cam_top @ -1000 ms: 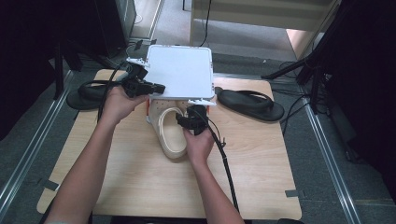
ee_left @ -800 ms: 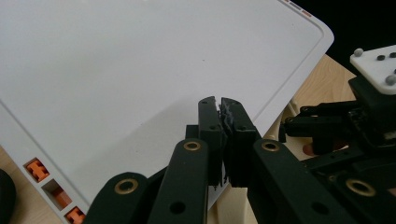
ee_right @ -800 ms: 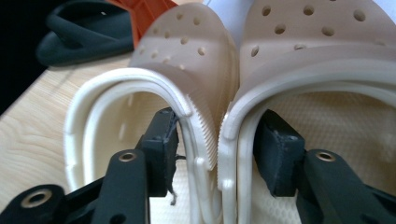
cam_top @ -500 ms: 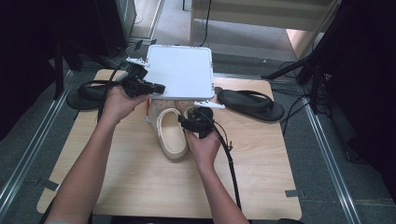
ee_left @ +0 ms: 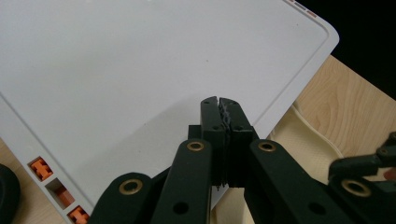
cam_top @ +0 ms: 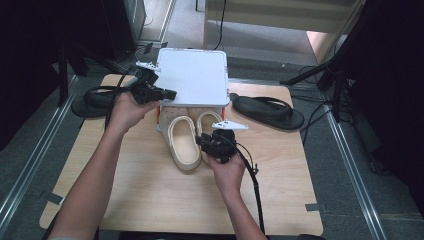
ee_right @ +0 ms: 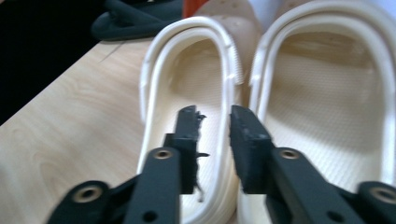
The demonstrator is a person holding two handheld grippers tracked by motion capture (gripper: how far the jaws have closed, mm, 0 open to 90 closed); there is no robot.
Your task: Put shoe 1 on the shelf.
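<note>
Resting on a pale wooden table (cam_top: 150, 200), a white box lid (cam_top: 192, 82) is the landmark here; the left gripper (ee_left: 219, 105) is clamped on its near left edge, tilting it up. Just below the lid, two cream slippers (cam_top: 182, 145) lie side by side, toes tucked under it. The right gripper (ee_right: 215, 123) hovers over their heels, its jaws having just been closing, a gap between them with the inner rims there. Black flip-flops (cam_top: 267, 111) flank the lid. Grey floor surrounds the table.

Cream slippers' (cam_top: 192, 137) toes under white lid (cam_top: 194, 77)
</note>
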